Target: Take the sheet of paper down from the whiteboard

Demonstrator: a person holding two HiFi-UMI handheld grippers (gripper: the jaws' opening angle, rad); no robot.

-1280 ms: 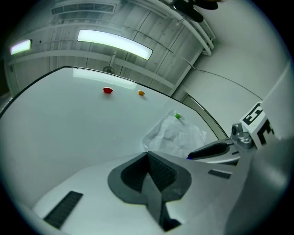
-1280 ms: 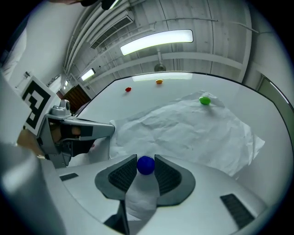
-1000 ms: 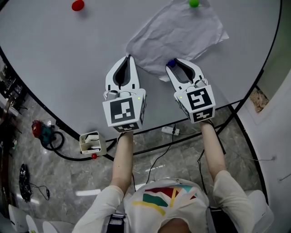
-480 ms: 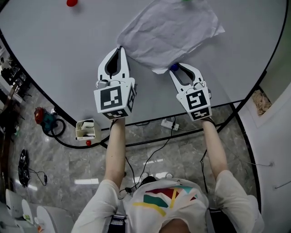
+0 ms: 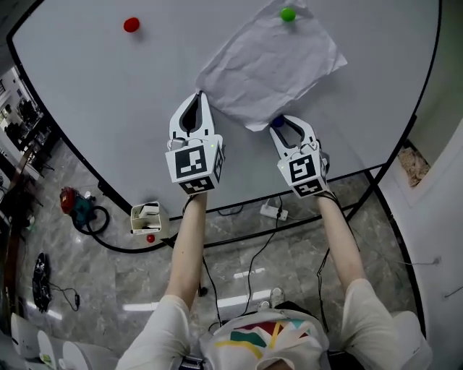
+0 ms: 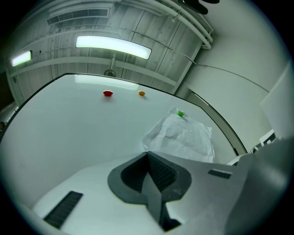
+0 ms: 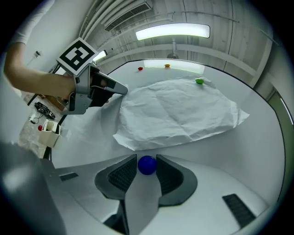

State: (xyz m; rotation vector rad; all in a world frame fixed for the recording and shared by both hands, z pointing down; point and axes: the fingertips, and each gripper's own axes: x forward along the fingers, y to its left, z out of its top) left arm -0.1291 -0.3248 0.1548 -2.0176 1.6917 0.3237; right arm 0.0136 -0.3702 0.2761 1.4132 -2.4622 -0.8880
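The right claw (image 5: 281, 123) is pinching a small blue ball (image 7: 147, 165) between its two sides. A second ago this ball was sitting on the bottom corner of the paper. Now the claw has come down a little, and the ball is off the paper, just under that corner.

The left claw (image 5: 197, 96) is pressed together with nothing in it. It is staying put, with its tip just beside the paper's left corner. I cannot tell if it is touching.

The paper (image 5: 271, 69) is still hanging on the board (image 5: 108, 94), all crumpled, its bottom edge curling out a bit. At its top, a green ball (image 5: 288, 14) is holding it there.

So I think one holder is off and one is left. The green ball needs pulling off next, and the loose paper may swing or drop.

Far off, a red ball (image 5: 131, 25) is sitting alone on the board.
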